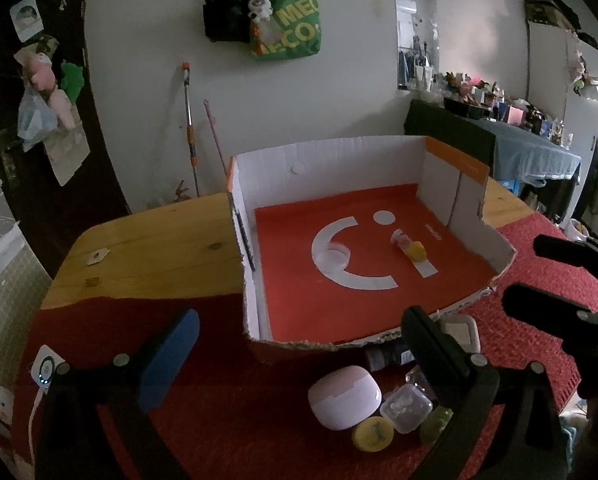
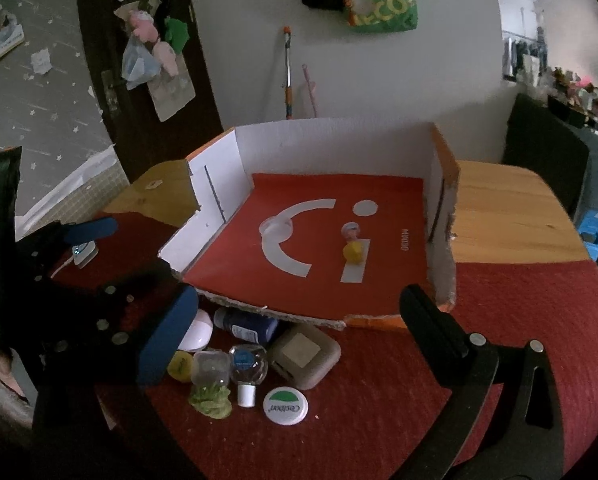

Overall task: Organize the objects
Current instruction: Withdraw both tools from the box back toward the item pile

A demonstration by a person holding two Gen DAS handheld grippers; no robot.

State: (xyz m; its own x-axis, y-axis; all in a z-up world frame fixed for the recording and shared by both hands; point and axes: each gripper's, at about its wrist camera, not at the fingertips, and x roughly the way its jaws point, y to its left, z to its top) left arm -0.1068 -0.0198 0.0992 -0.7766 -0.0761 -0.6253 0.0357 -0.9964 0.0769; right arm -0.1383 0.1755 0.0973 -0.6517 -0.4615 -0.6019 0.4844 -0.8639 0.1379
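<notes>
Both the left gripper (image 1: 299,344) and the right gripper (image 2: 295,320) have jaws wide apart, holding nothing. Two small toys already lie in the box (image 2: 319,148). Next, pick one thing from the pile (image 2: 259,360) on the desk, just before the box.

One cardboard box (image 2: 443,216) sits at centre frame, holding two items: one yellow-and-pink toy (image 2: 354,246) and one clear round lid (image 2: 275,227); below it on the red cloth (image 2: 519,320) lie eight small objects, among them one dark blue bottle (image 2: 251,326), one clear bottle (image 2: 247,366), one beige square case (image 2: 303,354) and one white round tin (image 2: 285,407).
</notes>
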